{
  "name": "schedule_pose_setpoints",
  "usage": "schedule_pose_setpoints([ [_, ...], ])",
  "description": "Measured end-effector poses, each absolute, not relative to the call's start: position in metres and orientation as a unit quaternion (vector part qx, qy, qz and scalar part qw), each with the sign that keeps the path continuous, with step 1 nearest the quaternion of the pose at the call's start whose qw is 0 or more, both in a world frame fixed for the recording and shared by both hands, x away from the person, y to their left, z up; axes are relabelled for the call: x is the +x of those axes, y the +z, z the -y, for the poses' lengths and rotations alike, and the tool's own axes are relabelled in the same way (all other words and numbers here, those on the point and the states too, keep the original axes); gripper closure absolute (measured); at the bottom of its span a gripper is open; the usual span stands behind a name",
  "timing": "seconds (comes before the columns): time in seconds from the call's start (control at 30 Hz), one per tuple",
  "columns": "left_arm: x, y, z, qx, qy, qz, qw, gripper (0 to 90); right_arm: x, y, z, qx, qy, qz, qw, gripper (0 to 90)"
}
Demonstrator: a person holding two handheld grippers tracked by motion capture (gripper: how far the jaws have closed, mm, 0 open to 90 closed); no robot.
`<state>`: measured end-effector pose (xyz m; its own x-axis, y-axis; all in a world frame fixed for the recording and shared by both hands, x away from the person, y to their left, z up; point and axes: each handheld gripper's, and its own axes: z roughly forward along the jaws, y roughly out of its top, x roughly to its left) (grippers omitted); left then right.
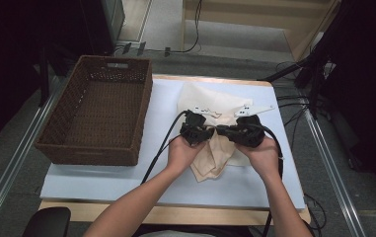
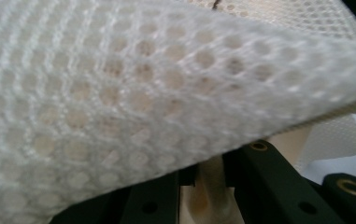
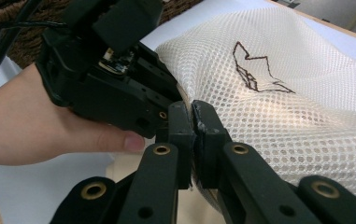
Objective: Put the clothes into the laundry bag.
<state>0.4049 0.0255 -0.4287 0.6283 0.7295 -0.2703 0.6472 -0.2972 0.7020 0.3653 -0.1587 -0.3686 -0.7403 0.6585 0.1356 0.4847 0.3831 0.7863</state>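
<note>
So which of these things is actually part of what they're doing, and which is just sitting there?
In use:
- cream mesh bag, pinched by both
- left gripper
- right gripper

Lying about:
- brown wicker basket, empty and untouched
- white table mat

view: left gripper view | mesh bag (image 2: 133, 93): white honeycomb netting, close and blurred, draped over most of the frame | left claw (image 2: 208, 186): black jaws at the bottom, closed on a cream fold of the fabric | desk (image 2: 348, 163): pale patch at right, probably its surface
</note>
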Motion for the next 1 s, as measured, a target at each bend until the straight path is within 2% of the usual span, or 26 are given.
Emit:
schedule_pose_setpoints([
  [0.2, 0.412, -0.434, -0.025, 0.800, 0.050, -0.438, 0.407, 82.5, 0.367, -0.372, 0.157, 0.349, 0.428, -0.829, 0.095, 88.8],
  [0.37, 0.412, -0.432, -0.030, 0.805, 0.023, -0.428, 0.411, 79.4, 0.368, -0.374, 0.159, 0.349, 0.427, -0.828, 0.097, 88.8],
  [0.63, 0.396, -0.420, -0.037, 0.818, 0.014, -0.405, 0.408, 61.9, 0.368, -0.373, 0.163, 0.353, 0.431, -0.824, 0.101, 88.7],
  [0.87, 0.382, -0.406, -0.048, 0.823, 0.009, -0.386, 0.416, 39.9, 0.368, -0.372, 0.162, 0.351, 0.431, -0.825, 0.102, 88.8],
  [1.0, 0.372, -0.399, -0.057, 0.824, 0.007, -0.386, 0.415, 32.8, 0.368, -0.371, 0.164, 0.354, 0.433, -0.823, 0.101, 88.7],
])
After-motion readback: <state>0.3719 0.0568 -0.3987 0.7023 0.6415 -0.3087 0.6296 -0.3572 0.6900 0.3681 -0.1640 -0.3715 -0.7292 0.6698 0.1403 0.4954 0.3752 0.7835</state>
